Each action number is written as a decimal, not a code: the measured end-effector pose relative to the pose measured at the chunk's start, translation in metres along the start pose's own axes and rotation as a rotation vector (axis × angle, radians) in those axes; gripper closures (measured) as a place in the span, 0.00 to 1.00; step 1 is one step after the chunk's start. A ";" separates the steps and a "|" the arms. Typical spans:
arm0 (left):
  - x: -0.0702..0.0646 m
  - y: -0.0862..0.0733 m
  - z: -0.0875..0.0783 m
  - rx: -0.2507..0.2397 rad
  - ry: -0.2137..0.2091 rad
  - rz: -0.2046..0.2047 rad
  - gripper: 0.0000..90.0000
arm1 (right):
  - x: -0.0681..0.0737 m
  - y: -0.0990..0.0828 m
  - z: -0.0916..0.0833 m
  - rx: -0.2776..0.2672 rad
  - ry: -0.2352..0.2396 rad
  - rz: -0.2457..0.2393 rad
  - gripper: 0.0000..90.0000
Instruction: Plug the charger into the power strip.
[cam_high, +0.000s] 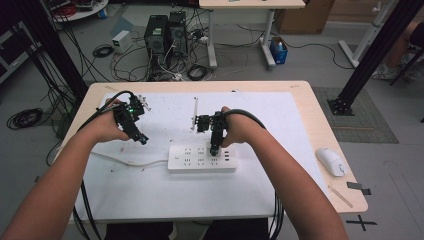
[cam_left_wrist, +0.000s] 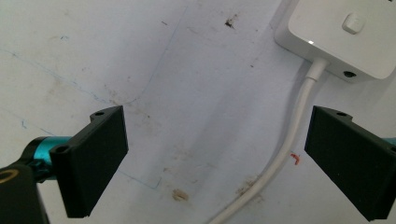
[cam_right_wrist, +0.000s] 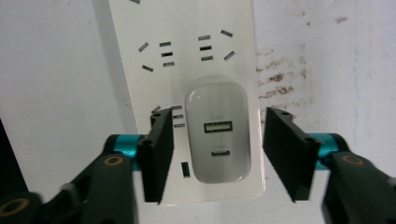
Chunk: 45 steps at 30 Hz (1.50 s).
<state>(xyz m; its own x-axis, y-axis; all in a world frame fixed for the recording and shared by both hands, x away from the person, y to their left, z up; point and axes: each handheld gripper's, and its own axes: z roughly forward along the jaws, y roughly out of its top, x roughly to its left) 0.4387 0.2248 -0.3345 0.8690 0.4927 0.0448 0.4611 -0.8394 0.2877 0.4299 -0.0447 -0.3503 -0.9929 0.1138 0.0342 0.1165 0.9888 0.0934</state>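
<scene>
The right claw (cam_right_wrist: 217, 154) stands open astride the white charger (cam_right_wrist: 218, 133), which sits plugged into the power strip (cam_right_wrist: 140, 28) between its jaws, untouched. Lift straight away, keeping both jaws clear. The left claw (cam_left_wrist: 217, 158) hovers open beside the strip's cord (cam_left_wrist: 289, 140).

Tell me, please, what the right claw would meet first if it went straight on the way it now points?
Most likely the white charger plugged into the power strip: it sits between the open right claw jaws, directly ahead, with small gaps either side.
</scene>
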 end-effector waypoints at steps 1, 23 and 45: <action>0.000 0.000 -0.001 0.002 0.000 0.001 0.07 | 0.000 -0.001 -0.002 -0.010 0.003 0.009 0.44; -0.003 0.011 -0.011 0.019 0.000 0.031 0.07 | -0.010 -0.028 -0.040 -0.147 -0.004 0.107 0.21; -0.004 0.035 -0.034 0.118 -0.032 0.106 0.07 | -0.029 -0.080 -0.068 -0.073 -0.068 0.205 0.01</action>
<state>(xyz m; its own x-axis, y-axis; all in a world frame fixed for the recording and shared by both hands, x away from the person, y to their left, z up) 0.4454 0.2017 -0.2923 0.9184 0.3938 0.0381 0.3826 -0.9085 0.1682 0.4508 -0.1340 -0.2914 -0.9473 0.3204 -0.0069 0.3150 0.9349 0.1636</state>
